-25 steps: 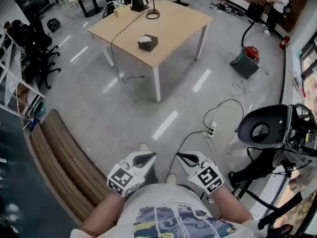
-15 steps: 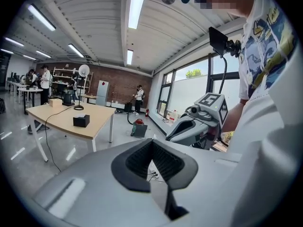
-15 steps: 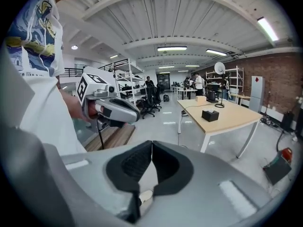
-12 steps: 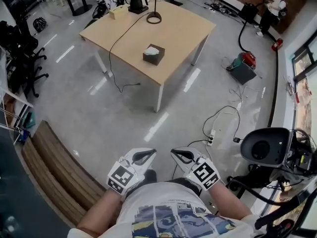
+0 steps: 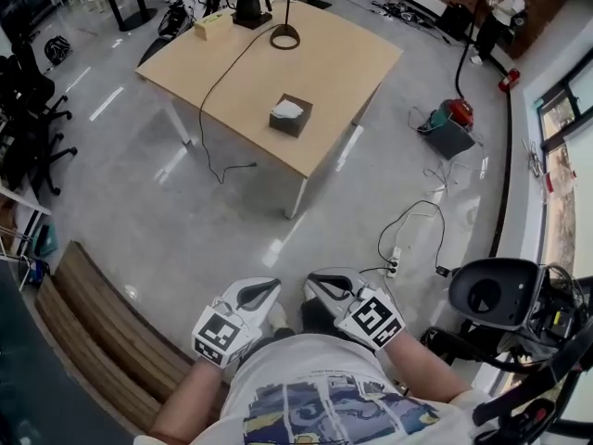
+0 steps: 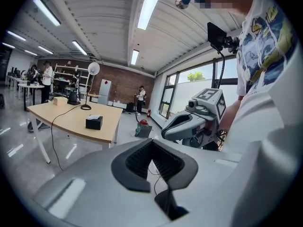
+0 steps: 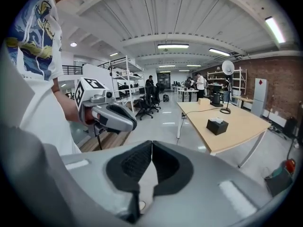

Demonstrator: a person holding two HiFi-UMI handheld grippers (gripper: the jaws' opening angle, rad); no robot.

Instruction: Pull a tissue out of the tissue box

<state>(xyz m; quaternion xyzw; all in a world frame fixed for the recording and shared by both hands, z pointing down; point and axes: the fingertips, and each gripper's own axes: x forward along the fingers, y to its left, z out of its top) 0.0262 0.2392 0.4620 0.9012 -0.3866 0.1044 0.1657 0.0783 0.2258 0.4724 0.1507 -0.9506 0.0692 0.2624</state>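
Tissue box closer, well ahead of left claw, right claw

tissue box: dark brown; tissue white
table: pale wood top, white legs
left tongs, right tongs: light grey shells, black ribbed pads, black-and-white square markers
floor: glossy grey, white light streaks

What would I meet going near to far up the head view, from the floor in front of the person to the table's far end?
White power strip → table, near corner → tissue box → black ring-shaped base → black kettle.
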